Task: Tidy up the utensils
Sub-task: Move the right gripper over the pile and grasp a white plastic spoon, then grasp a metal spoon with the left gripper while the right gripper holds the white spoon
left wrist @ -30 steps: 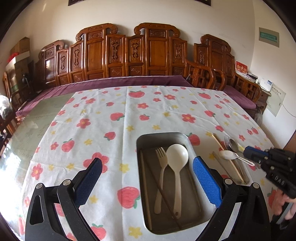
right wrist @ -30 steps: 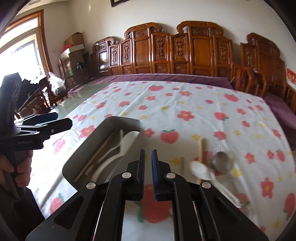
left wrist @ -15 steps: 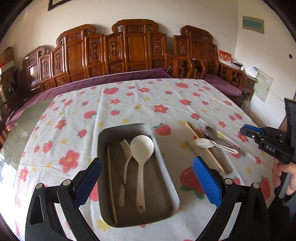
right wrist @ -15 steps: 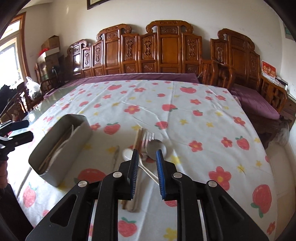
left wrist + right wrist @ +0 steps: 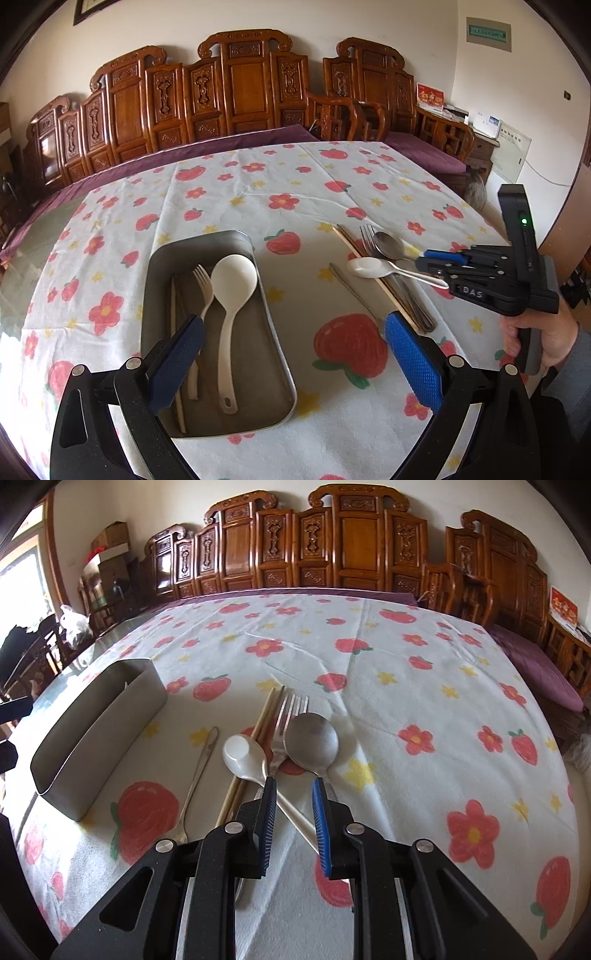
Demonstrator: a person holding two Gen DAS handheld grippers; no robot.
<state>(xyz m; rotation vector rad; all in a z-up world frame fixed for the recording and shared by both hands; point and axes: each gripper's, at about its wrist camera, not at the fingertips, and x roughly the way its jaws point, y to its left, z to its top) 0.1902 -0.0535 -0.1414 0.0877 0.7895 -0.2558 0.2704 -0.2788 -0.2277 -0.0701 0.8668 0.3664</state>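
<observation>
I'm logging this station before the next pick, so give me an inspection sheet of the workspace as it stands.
Surface: table under a strawberry-print cloth, flat, some creases.
Job's things: metal tray holds a white ladle, white fork and chopsticks. Loose on the cloth: white spoon, steel spoon, steel fork, chopsticks, slim steel utensil.
Clutter: nothing seen.
Grippers: left claw wide open, empty, above the tray's near end. Right claw slightly open, having just opened, over the white spoon's handle, not clamped.
Cables: nothing seen on the table.
Surroundings: carved wooden chairs, boxes.
</observation>
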